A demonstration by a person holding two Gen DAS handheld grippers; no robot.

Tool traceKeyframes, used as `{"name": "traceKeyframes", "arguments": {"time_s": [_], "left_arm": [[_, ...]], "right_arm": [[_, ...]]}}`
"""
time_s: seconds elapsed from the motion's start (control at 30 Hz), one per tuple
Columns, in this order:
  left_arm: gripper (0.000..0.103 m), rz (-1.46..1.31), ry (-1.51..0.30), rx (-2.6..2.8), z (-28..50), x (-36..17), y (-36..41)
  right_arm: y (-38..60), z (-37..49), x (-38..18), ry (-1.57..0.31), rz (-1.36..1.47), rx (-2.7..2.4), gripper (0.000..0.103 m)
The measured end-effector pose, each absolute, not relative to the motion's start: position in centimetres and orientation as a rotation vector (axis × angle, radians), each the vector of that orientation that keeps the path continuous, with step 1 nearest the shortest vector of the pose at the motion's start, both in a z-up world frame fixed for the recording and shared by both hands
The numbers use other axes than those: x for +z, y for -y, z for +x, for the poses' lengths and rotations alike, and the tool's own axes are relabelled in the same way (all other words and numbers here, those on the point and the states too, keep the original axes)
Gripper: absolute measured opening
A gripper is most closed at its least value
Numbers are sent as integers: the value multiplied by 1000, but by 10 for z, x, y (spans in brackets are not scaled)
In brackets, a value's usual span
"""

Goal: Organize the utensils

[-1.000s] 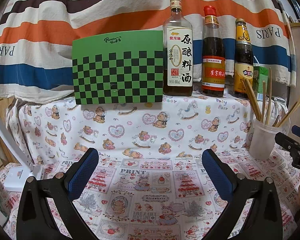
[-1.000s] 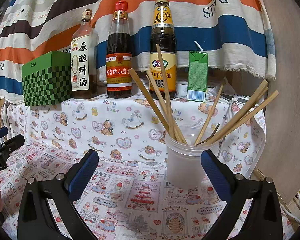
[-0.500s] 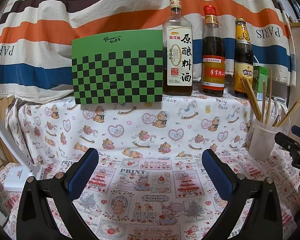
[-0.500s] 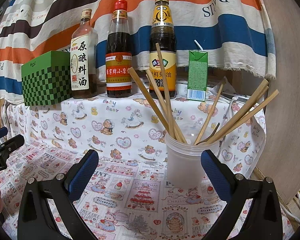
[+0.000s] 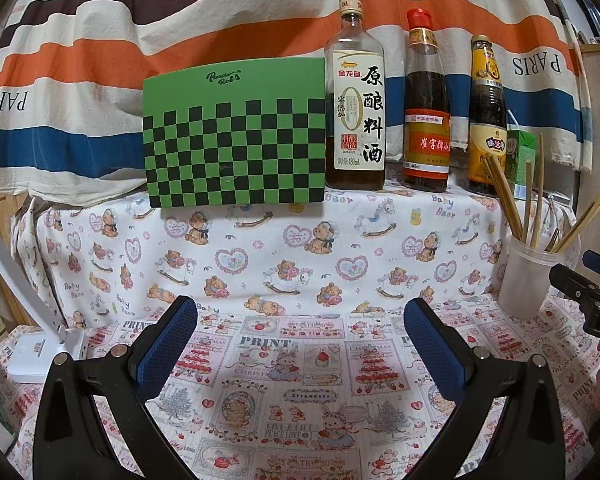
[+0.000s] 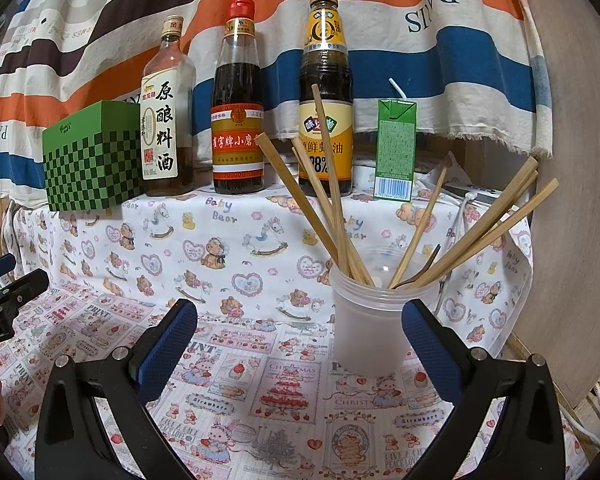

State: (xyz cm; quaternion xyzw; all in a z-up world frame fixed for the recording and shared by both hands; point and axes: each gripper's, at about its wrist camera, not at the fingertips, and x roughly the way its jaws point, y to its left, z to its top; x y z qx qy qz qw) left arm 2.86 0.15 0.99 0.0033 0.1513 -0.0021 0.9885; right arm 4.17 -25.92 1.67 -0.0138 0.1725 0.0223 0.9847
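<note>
Cup: holds chopsticks, leaning outward.
Right gripper: fingers apart, cup just ahead, untouched.
Left gripper: fingers apart, empty.

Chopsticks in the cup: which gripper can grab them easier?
Probably the right gripper. It is open, with the cup of chopsticks just ahead. From the left gripper, the cup sits far to one side.

Left tongs agape; right tongs likewise — both empty
</note>
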Motion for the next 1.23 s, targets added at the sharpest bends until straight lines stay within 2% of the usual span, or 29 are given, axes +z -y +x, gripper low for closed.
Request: {"name": "traceKeyframes", "arguments": {"time_s": [1.23], "left_arm": [[103, 10, -317, 7, 32, 10, -2]], "right_arm": [[259, 42, 16, -348, -28, 46, 103]]}}
